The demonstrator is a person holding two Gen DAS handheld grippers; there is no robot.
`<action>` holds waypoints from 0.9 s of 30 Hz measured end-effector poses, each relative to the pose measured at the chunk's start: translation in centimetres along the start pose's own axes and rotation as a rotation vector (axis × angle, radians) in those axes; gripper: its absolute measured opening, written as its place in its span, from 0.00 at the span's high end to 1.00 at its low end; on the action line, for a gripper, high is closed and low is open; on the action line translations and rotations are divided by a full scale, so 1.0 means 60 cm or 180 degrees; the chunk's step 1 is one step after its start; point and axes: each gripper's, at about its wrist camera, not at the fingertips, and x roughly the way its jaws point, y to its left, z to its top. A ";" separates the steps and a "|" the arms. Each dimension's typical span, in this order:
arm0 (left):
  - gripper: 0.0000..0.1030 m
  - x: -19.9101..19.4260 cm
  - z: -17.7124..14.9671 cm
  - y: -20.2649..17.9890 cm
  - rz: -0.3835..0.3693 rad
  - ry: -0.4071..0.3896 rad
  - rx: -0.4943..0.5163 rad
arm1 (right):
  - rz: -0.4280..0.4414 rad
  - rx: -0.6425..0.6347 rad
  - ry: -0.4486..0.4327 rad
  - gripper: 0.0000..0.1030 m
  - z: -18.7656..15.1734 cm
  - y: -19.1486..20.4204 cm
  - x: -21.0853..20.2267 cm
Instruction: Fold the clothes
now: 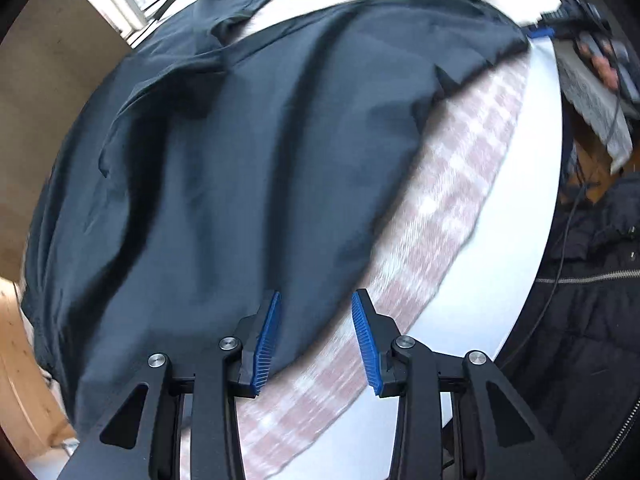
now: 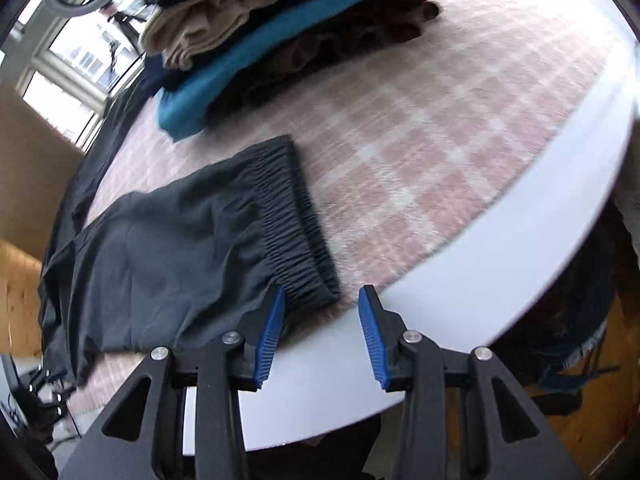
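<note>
A dark grey garment [image 1: 240, 168] lies spread over the pink checked cloth [image 1: 452, 208] on the white table [image 1: 516, 264]. My left gripper [image 1: 316, 300] hovers over the garment's near edge, jaws apart with nothing between them. In the right wrist view the same dark garment [image 2: 180, 252] shows its gathered elastic waistband [image 2: 296, 228], which lies flat near the table's edge. My right gripper [image 2: 322, 294] stands open just off the waistband's near corner, which sits by the left pad; no cloth is pinched.
A pile of folded clothes [image 2: 280, 28], teal, beige, dark red and brown, sits at the back of the table. The white table rim [image 2: 520, 224] curves to the right. A dark jacket [image 1: 592, 280] hangs past the table's right side. Wooden furniture [image 2: 20, 300] stands at the left.
</note>
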 end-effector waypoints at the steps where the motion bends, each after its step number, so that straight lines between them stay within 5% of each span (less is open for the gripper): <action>1: 0.65 -0.001 0.002 0.004 -0.0003 -0.0012 -0.0076 | 0.0021 -0.0064 -0.0006 0.58 0.004 0.002 0.001; 10: 0.65 0.003 0.014 0.005 0.0038 0.0080 -0.0223 | -0.0053 -0.0524 0.0019 0.57 -0.004 0.050 0.013; 12: 0.64 0.007 0.017 -0.003 0.0066 0.0113 -0.0171 | -0.0005 -0.0568 0.0013 0.70 -0.002 0.049 0.015; 18: 0.64 0.027 0.029 -0.002 0.0179 0.0213 -0.0190 | 0.0048 -0.0691 -0.0076 0.74 -0.005 0.054 0.002; 27: 0.66 0.002 0.039 -0.007 0.0054 0.0198 -0.0155 | 0.0177 -0.0620 -0.0446 0.75 0.036 -0.001 -0.130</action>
